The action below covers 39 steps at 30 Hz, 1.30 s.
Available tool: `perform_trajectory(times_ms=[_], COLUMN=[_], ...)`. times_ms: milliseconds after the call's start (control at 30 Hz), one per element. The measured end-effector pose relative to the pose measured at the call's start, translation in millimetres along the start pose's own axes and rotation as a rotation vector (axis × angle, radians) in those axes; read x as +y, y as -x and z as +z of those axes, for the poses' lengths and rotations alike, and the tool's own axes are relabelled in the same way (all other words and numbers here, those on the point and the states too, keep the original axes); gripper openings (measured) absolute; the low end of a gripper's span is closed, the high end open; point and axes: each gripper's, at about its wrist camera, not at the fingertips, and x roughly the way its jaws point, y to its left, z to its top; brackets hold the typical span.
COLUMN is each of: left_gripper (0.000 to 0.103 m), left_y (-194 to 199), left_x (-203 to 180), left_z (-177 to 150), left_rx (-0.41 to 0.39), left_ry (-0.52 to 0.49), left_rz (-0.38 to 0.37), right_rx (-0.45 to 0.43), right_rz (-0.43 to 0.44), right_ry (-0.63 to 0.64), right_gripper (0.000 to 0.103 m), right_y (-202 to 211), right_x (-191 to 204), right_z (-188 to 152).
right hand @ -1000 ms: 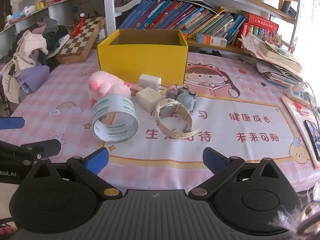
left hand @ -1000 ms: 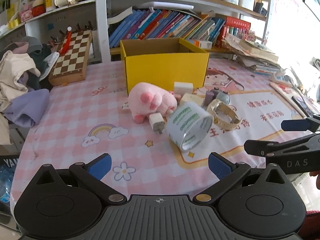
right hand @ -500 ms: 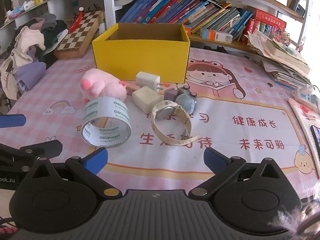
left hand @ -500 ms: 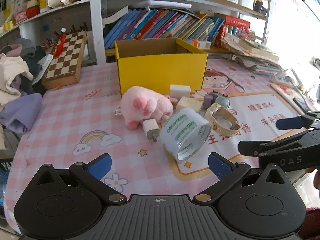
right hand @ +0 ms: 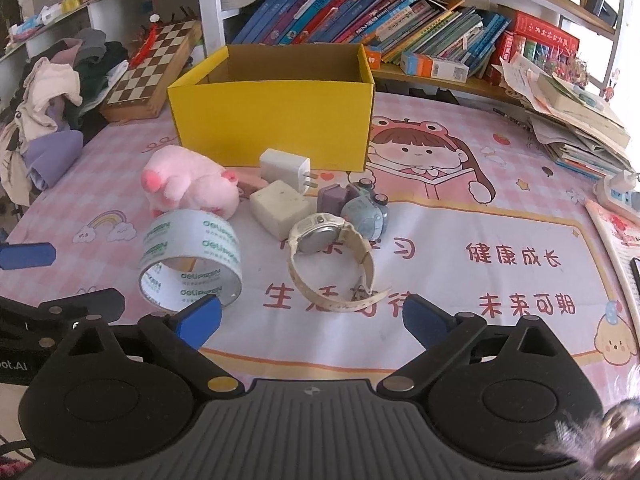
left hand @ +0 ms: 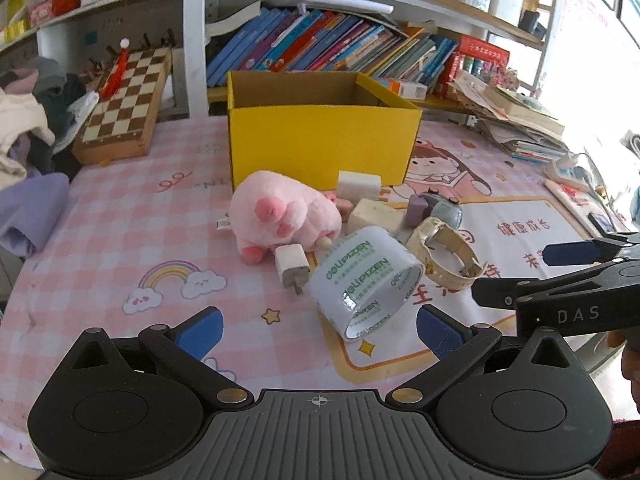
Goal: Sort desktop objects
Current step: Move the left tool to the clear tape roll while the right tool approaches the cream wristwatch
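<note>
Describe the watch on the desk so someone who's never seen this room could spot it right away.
Start at the yellow box at the back of the pink desk mat, then come forward past the white chargers to the small pile in front of it. The watch lies nearest the right gripper, right of the tape roll. It alone has a cream strap looped open and a round grey face.

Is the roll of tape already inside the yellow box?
No, the roll of tape lies on the tablecloth in front of the yellow box, beside the pink plush toy.
</note>
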Motion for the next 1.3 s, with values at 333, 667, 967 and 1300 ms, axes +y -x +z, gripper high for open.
perform_trajectory(times_ms=[333, 667, 967, 1300], left_gripper=[0.103, 0.094, 0.084, 0.081], left_y=[-13, -29, -46, -62], left_x=[-12, -18, -23, -26], left_z=[5, 10, 16, 19], left_rx=[0.026, 0.042, 0.071, 0.112], left_ry=[-0.059, -0.078, -0.079, -0.092], left_rz=[-0.008, 0.001, 0.029, 0.049], right_rx=[0.032, 0.081, 0.139, 0.193], right_rz=[0.022, 0.065, 0.079, 0.114], right_ry=[-0.039, -0.013, -0.002, 0.022], right_gripper=[0.097, 0.085, 0.086, 0.087], right_y=[-18, -41, -66, -91], right_x=[-16, -21, -30, -31], right_z=[10, 20, 29, 37])
